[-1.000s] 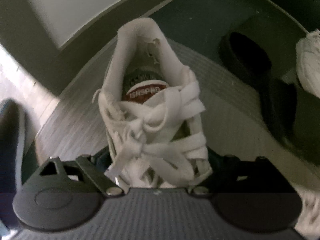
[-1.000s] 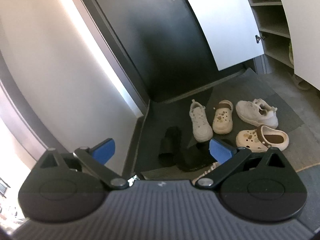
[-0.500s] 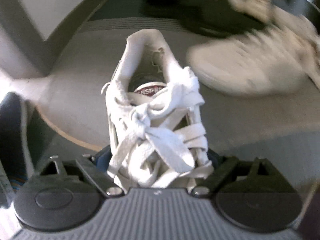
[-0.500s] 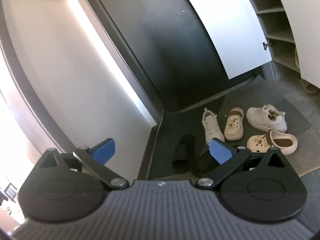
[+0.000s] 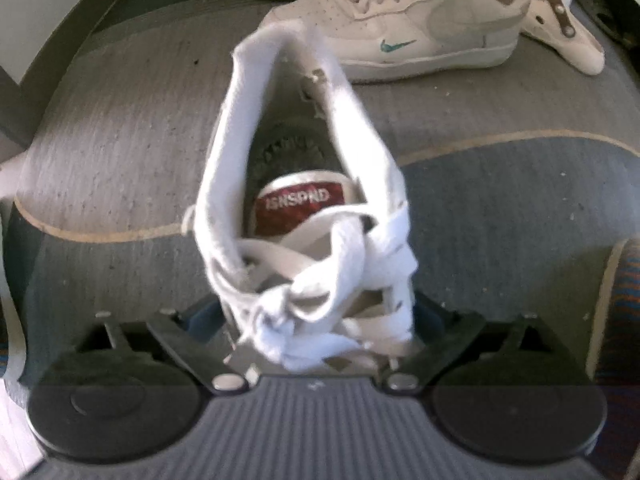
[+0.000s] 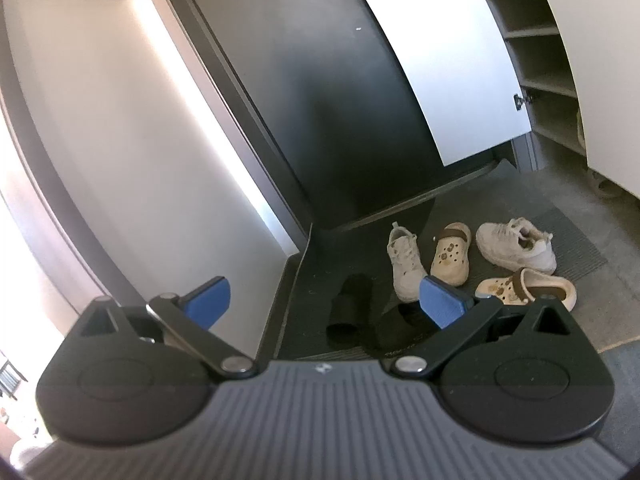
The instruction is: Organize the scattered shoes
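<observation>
On my left gripper (image 5: 316, 316) the jaws are closed on a white lace-up sneaker (image 5: 304, 216), pinching it at the laced front. Its heel points away from me, and a red tongue label (image 5: 303, 205) shows inside the opening. The shoe is a bit blurred. It hangs over a grey doormat (image 5: 120, 128) with a tan curved stripe (image 5: 100, 234). Beyond it, further right, a white Nike low-top (image 5: 420, 28) lies side-on across the mat, with a teal swoosh near its sole. A cream clog (image 5: 568, 28) touches its heel end at the far right. Dark slippers sit at the top edge, mostly cut off.

On my right gripper (image 6: 324, 300) the jaws stand wide apart with nothing between the blue pads (image 6: 208, 300). It is held high, looking down at an entryway. From the left I see a pale wall (image 6: 100, 140), then a dark door (image 6: 300, 80). On the black floor mat (image 6: 316, 276) lies a pair of black slippers (image 6: 348, 312), partly behind my right pad. Next come a white sneaker (image 6: 404, 264), a cream clog with a brown strap (image 6: 450, 256), a chunky white sneaker (image 6: 516, 246) and a second cream clog (image 6: 528, 288) just in front of it. Furthest right a white cabinet door (image 6: 440, 60) stands open beside shoe shelves (image 6: 536, 40).
</observation>
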Tool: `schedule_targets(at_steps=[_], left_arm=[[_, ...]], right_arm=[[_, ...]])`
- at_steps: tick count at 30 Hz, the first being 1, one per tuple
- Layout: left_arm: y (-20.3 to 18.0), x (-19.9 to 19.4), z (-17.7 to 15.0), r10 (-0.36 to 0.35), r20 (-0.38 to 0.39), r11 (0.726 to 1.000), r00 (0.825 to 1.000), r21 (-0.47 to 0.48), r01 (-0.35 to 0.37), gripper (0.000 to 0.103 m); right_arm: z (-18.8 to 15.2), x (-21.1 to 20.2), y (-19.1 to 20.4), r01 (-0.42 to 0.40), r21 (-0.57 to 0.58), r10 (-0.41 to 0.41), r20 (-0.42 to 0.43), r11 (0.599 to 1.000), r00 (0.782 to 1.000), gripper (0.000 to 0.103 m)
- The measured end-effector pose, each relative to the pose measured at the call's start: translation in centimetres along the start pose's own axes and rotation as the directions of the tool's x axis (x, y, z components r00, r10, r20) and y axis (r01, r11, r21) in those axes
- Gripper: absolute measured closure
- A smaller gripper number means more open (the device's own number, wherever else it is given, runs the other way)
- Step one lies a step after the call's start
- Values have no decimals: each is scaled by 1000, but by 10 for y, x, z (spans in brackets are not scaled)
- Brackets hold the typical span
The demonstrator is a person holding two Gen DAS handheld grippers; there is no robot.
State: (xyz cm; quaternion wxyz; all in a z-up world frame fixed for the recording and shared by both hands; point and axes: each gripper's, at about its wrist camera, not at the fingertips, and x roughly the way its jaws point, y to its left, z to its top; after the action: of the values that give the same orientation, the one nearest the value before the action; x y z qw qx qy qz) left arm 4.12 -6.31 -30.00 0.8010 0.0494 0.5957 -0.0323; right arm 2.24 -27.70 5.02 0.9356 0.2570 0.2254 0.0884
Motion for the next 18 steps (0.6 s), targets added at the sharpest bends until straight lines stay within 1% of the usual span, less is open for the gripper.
schedule_targets(at_steps=[2,6,8,10,12,13,14,17,18], left_arm=[[-1,-5,-2,-2,-4,1000,1000,25,2,6],[-1,-19,-4,-6,-13,997,1000,77,7,6],[8,-55,-1,-10,-14,993,1000,116,11,6],[16,-81,7,-17,1,991,1000,135,17,5],[30,-122,23,-24,43,988,999,151,18,4],[29,-120,32,-22,55,989,998,147,14,3],[35,-138,42,-20,89,991,996,136,7,0],[61,-204,66,-15,212,995,977,96,-5,0],[66,-215,69,-26,231,996,973,87,6,0]], right_arm=[[0,1,-3,2,35,-2,-3,999,1000,0],[0,0,-5,-5,70,4,7,998,1000,0],[0,0,-5,-20,89,19,7,996,1000,0],[-1,0,-4,-46,105,46,1,993,999,0],[0,0,-2,-76,107,77,-9,991,997,0],[0,-2,0,-101,104,103,-9,989,995,0],[0,-3,0,-115,101,116,-5,988,993,0],[1,-10,2,-141,85,139,31,986,990,0],[2,-15,4,-129,67,126,51,989,991,0]])
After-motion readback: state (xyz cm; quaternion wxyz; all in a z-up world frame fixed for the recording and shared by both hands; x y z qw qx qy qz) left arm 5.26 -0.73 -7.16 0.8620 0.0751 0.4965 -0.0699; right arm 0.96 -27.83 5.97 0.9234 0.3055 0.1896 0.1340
